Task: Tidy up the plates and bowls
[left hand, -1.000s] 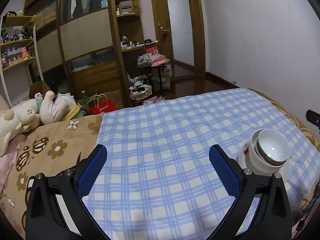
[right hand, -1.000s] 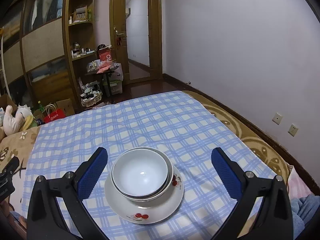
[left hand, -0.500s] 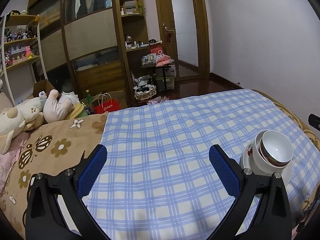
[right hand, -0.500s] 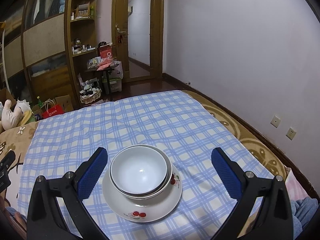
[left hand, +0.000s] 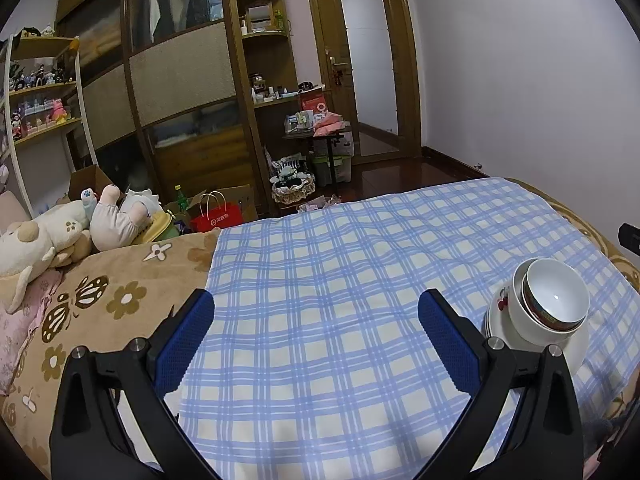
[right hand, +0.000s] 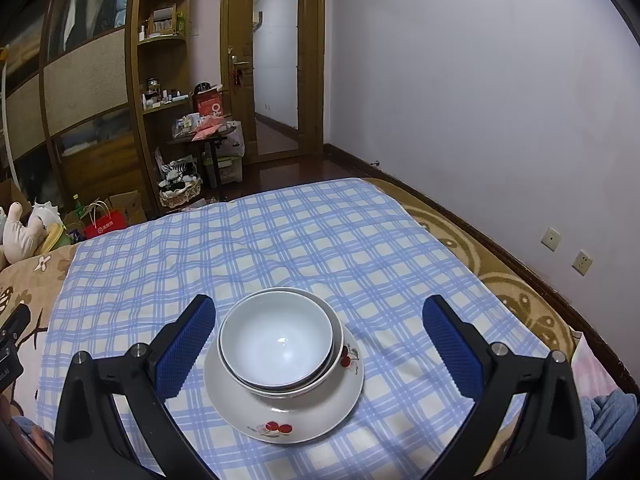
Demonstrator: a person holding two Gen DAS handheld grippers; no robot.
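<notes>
Here, a blue checked cloth (right hand: 280, 248) covers most of the bed, with a brown flowered blanket (left hand: 100, 300) showing along its left edge and soft toys (left hand: 60, 236) piled at the blanket's far left corner. Beyond the foot of the bed stand a dark wooden wardrobe (left hand: 180, 92), a red paper bag (left hand: 216, 216) on the floor and a small cluttered table (right hand: 204, 132) near the door (right hand: 276, 68).

A white plate (right hand: 320, 408) with red cherry prints rests on the cloth near its near edge. A large white bowl (right hand: 335, 354) sits in the plate, and a smaller white bowl (right hand: 276, 344) is nested inside it; both are empty.

The right gripper (right hand: 319, 354) is spread wide, its blue pads (right hand: 184, 348) on either side of the stack, pinching nothing. The left gripper (left hand: 316, 348) is also spread wide over bare cloth, with the stack just beside its right finger, toward the cloth's right edge.
</notes>
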